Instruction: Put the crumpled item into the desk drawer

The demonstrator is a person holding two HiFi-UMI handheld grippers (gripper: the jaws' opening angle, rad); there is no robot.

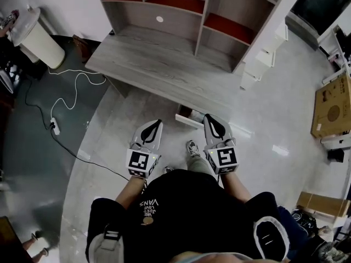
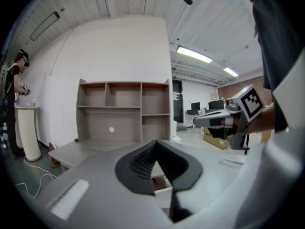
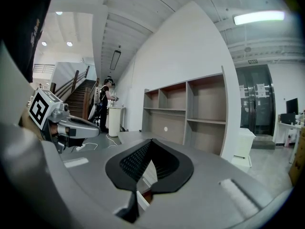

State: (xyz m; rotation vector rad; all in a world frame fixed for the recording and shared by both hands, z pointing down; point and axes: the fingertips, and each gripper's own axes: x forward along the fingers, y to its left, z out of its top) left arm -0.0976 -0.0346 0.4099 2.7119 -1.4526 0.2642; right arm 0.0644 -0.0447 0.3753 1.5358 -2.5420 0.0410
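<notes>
A grey wooden desk (image 1: 159, 64) with an open-shelf hutch stands ahead of me. Under its front edge a drawer (image 1: 188, 119) is pulled partly out, with a white front and a brown inside. I see no crumpled item in any view. My left gripper (image 1: 158, 123) is held at waist height, pointing at the desk, jaws shut and nothing between them. My right gripper (image 1: 209, 116) is beside it, also shut and empty, its tip close above the drawer. Through the left gripper (image 2: 155, 143) pads the drawer (image 2: 161, 191) shows; the right gripper (image 3: 151, 141) view shows the drawer (image 3: 143, 198) too.
A white pedestal (image 1: 37, 37) stands at the far left, with a white cable and power strip (image 1: 55, 126) on the floor. A white cabinet (image 1: 264, 58) is right of the desk, cardboard boxes (image 1: 330, 107) further right. Another person (image 2: 13, 80) stands by the pedestal. My shoe (image 1: 192, 148) is below the drawer.
</notes>
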